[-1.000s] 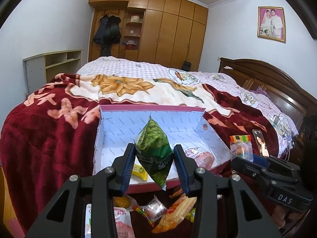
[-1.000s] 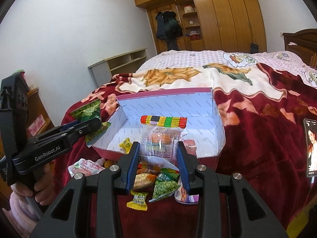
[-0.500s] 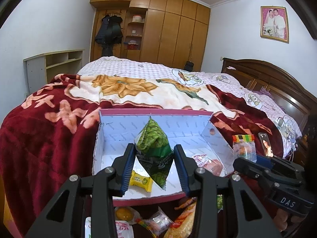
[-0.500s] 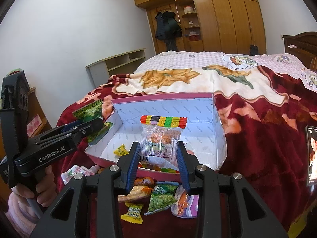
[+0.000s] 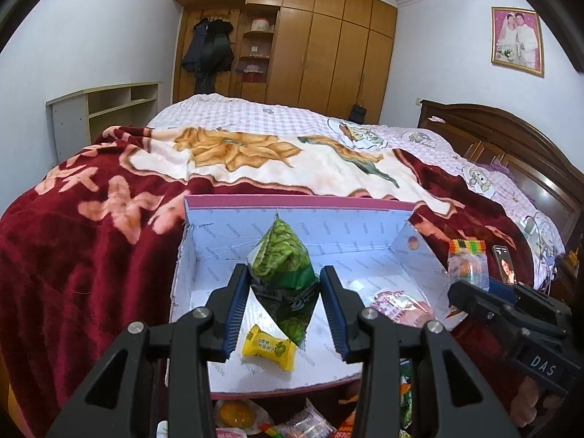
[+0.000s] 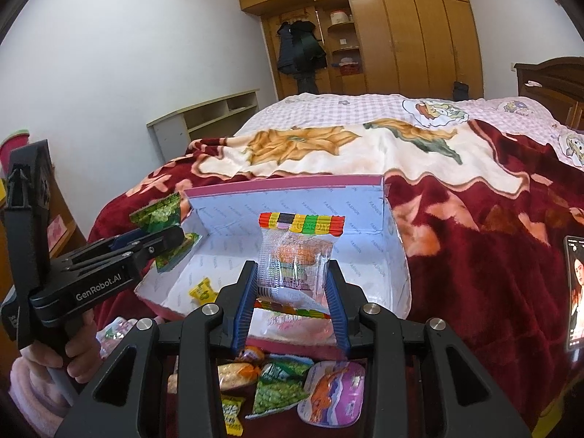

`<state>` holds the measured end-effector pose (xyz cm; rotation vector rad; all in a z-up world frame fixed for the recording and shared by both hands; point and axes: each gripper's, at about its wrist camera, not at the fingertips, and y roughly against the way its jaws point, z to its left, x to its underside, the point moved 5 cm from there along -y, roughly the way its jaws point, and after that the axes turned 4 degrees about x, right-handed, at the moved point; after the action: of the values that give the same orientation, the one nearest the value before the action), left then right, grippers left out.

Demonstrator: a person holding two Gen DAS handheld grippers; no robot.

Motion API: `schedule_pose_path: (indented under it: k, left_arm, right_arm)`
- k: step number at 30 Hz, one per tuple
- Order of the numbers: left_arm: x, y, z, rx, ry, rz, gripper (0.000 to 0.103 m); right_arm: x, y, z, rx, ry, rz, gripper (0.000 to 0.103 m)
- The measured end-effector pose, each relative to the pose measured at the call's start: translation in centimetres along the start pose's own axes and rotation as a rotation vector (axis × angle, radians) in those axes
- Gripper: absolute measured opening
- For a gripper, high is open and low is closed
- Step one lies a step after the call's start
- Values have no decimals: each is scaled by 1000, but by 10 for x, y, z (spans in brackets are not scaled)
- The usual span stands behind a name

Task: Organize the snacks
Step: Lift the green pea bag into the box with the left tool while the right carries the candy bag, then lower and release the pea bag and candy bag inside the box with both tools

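The left claw (image 5: 284, 304) was clenched on a green pea packet (image 5: 283, 277), held above the open box (image 5: 292, 219) on the bed; the right claw (image 6: 292, 297) gripped a clear packet with a striped header (image 6: 295, 255) over the same box; inside lay a yellow sweet (image 5: 269, 346) and a pink packet (image 5: 398, 306); several snacks (image 6: 277, 390) (loose on the blanket before the box) remained unsorted; task judged partly done.

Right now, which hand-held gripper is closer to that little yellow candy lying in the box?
Left. The left hand-held gripper, clamped on a green snack packet, hangs just above the yellow candy. The right hand-held gripper, holding a clear packet, sits off to the candy's right.
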<state>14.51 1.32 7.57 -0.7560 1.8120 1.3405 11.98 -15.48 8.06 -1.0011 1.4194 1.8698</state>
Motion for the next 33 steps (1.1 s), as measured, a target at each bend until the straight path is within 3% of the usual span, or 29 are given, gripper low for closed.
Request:
schedule_pose_path:
  k: [20, 33]
  left_arm:
    - [18, -56, 8, -75, 1, 122, 42]
    - [29, -69, 10, -84, 5, 183, 43]
  right_arm:
    - [-10, -51, -15, 49, 9, 54, 38]
    - [-12, -86, -20, 90, 32, 109, 38]
